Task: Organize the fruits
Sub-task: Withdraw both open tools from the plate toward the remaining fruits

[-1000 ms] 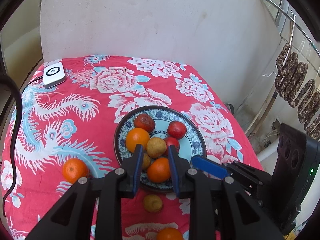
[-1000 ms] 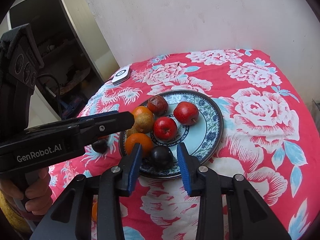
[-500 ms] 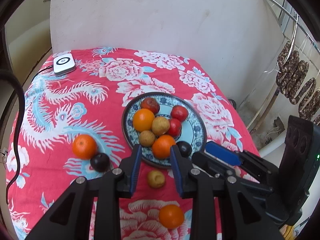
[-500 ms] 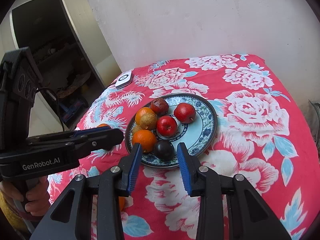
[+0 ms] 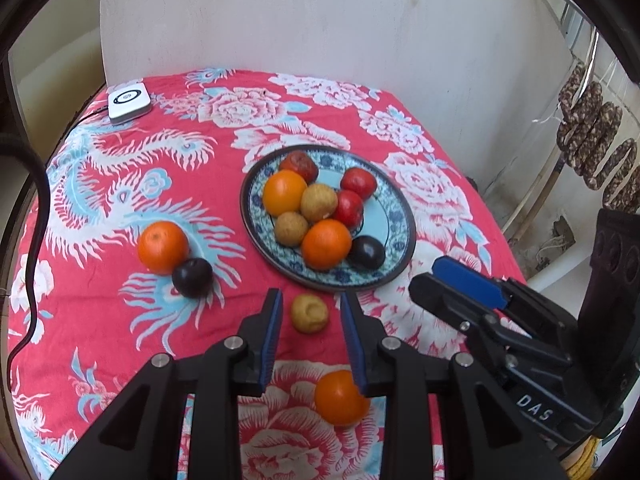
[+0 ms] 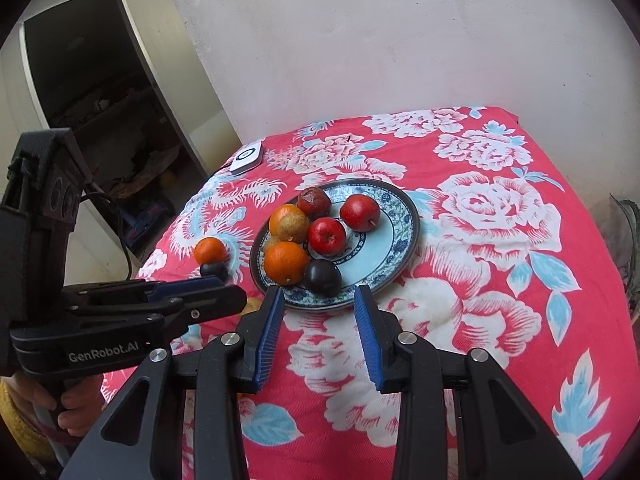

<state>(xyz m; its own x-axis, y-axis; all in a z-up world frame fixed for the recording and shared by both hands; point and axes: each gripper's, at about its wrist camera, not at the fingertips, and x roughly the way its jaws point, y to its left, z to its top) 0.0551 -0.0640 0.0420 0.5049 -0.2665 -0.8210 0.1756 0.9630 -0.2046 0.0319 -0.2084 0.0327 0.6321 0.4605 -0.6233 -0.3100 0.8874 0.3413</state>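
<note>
A blue patterned plate (image 5: 382, 220) on the red flowered cloth holds two oranges, red apples, yellow-brown fruits and a dark plum (image 5: 367, 252). Loose on the cloth lie an orange (image 5: 163, 247), a second plum (image 5: 192, 277), a small yellow-brown fruit (image 5: 309, 314) and another orange (image 5: 340, 398). My left gripper (image 5: 311, 296) hovers open just in front of the plate; the small fruit shows between its tips, untouched. My right gripper (image 6: 319, 292) is open and empty at the plate's (image 6: 380, 256) near rim, short of the plum (image 6: 322, 278).
A white device (image 5: 129, 102) with a black cable sits at the table's far left corner. A pale wall backs the table. Dried sausages (image 5: 592, 140) hang beyond the right edge. A dark doorway (image 6: 100, 100) opens on the left. A hand (image 6: 60, 408) holds the left gripper's handle.
Both grippers have drawn back from the plate. The orange that was between the left jaws now rests free on the plate, as does the plum near the right tips.
</note>
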